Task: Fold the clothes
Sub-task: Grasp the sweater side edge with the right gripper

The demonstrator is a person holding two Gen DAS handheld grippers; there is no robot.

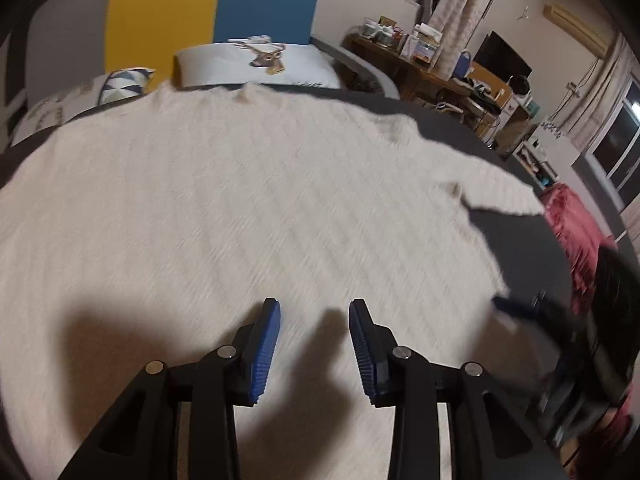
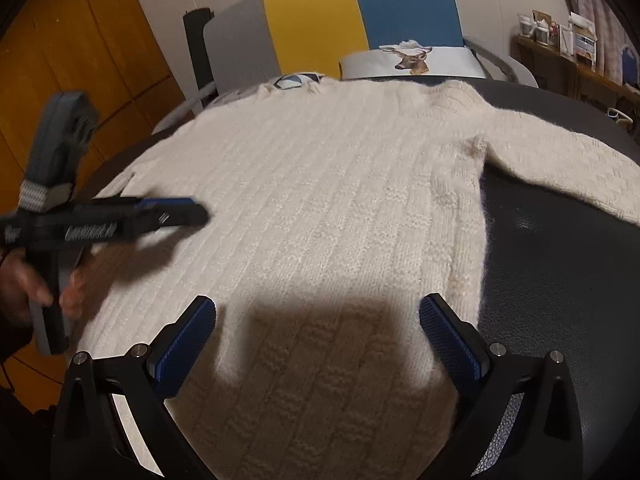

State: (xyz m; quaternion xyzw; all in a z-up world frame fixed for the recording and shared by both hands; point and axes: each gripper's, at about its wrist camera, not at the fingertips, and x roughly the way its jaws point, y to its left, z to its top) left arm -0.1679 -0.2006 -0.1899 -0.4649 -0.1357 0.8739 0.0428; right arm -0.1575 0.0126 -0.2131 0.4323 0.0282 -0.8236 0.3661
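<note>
Up close in the left wrist view, the left tool (image 1: 315, 312) hangs over a cream ribbed knit sweater (image 1: 248, 208) spread flat on a bed with a dark grey cover (image 1: 516, 236). Its blue-padded jaws stand partly apart with nothing between them, only sweater beneath. At the right edge the right tool (image 1: 516, 308) shows as a dark blur near the sweater's side, beside a red cloth (image 1: 576, 232). Beyond the sweater lie a white pillow with a deer print (image 1: 260, 64) and a headboard of grey, yellow and blue panels (image 1: 216, 16).

From the right wrist view, the right tool (image 2: 318, 316) has its jaws spread wide and empty over the sweater's (image 2: 320, 184) lower part, close to its right side seam. One sleeve stretches out to the right across the bed cover (image 2: 560, 280). On the left, a hand (image 2: 28, 284) holds the left tool (image 2: 176, 212), blurred, its tips above the sweater's left side. The deer pillow (image 2: 412, 60) sits past the collar.
</note>
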